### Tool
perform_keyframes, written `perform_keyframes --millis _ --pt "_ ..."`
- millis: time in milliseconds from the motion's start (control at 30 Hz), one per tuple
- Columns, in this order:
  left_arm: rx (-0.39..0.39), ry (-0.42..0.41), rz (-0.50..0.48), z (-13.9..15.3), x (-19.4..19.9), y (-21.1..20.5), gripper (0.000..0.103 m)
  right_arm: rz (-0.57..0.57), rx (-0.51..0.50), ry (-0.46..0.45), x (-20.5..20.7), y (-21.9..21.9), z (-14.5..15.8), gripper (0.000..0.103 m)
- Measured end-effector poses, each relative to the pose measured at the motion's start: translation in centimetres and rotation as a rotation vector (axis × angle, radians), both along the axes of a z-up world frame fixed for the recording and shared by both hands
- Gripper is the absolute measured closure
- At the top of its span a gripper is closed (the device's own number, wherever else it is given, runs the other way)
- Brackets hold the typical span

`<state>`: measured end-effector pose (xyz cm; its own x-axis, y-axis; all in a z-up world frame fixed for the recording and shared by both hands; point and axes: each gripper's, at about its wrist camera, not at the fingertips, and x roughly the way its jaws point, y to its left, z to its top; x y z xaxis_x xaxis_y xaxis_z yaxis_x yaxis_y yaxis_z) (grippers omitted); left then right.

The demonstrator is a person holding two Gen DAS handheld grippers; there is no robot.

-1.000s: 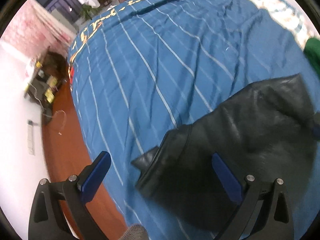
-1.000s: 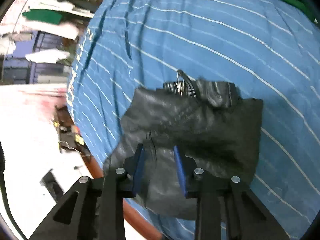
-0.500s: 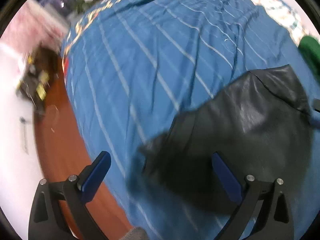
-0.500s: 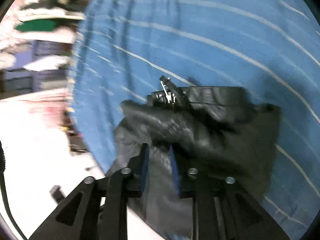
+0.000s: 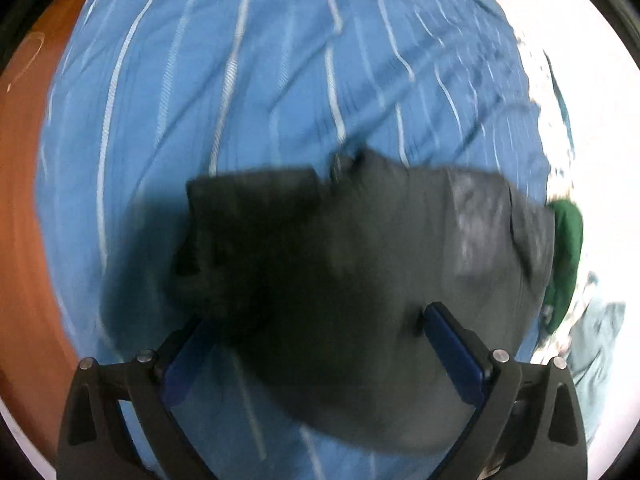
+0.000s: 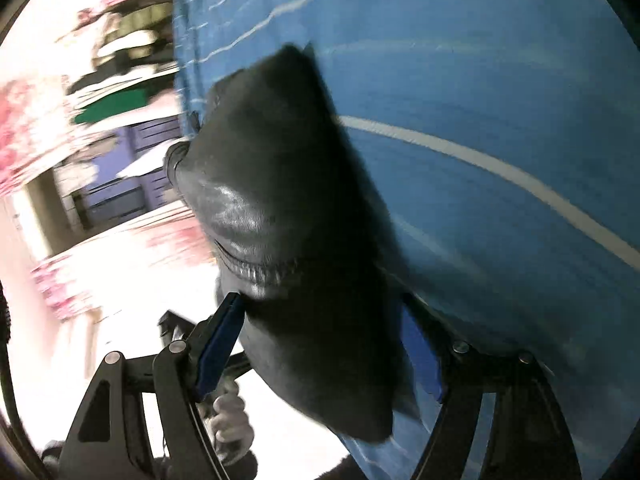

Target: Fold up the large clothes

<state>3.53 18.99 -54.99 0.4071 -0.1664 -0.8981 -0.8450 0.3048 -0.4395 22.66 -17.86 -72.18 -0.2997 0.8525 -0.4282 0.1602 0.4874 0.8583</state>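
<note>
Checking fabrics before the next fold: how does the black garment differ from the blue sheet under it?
The black garment is plain, dark and faintly shiny; the blue sheet is matte with thin white stripes. The garment is bunched into a compact heap, while the sheet lies spread far wider beneath it. Both are wrinkled cloth.

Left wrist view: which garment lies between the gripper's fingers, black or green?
The black garment, spread between the left gripper's open fingers; the green garment lies off beyond its right edge.

Blurred room [image 6: 100, 128] (shelves indistinct)
</note>
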Motion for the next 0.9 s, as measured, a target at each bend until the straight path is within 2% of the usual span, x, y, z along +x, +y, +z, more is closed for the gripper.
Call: perform_keyframes --millis 67,167,267,400,433,467,500,533,600,633,667,767,833,900 --pt "0.009 -0.015 0.043 -0.1 -0.1 0.7 0.007 0.018 0.06 -0.005 0.5 1.8 -1.0 0.023" --pt "0.026 -0.027 0.074 0.0 -0.2 1.7 0.015 0.073 0.094 -0.017 1.3 4.4 -1.5 0.022" --pt "0.054 -0.025 0.057 0.2 -0.1 2.3 0.016 0.074 0.126 -0.003 1.6 5.4 -1.0 0.022" --pt "0.099 -0.011 0.004 0.3 0.2 3.6 0.016 0.033 0.304 0.007 1.8 7.4 0.0 0.022" --pt "0.103 -0.015 -0.014 0.3 0.5 3.8 0.016 0.055 0.299 -0.022 1.8 8.0 -0.1 0.022" --pt "0.105 -0.021 -0.03 0.2 0.5 3.9 0.016 0.077 0.262 -0.039 1.7 8.7 -0.7 0.023" --pt "0.111 -0.019 -0.048 0.1 0.7 4.0 0.016 0.093 0.206 -0.035 1.6 9.6 -1.6 0.027" --pt "0.12 -0.017 -0.067 0.1 0.9 4.1 0.016 0.107 0.174 -0.04 1.6 10.3 -2.0 0.026" --pt "0.122 -0.028 -0.081 -0.1 0.9 4.3 0.016 0.119 0.162 -0.056 1.6 11.6 -1.2 0.025" --pt "0.125 -0.03 -0.083 0.0 0.9 4.4 0.019 0.104 0.157 -0.059 1.4 11.7 -0.9 0.026" --pt "0.128 -0.036 -0.085 0.3 0.7 4.6 0.028 0.088 0.169 -0.058 1.1 11.8 -0.5 0.026" --pt "0.117 -0.043 -0.104 1.2 1.0 5.7 0.053 0.012 0.22 -0.044 0.2 10.9 0.6 0.043" --pt "0.108 -0.058 -0.12 2.3 1.5 6.7 0.063 -0.018 0.218 -0.062 -0.5 10.7 1.8 0.047" --pt "0.113 -0.063 -0.15 3.3 2.3 7.3 0.066 -0.063 0.213 -0.07 -1.4 10.9 2.8 0.048"
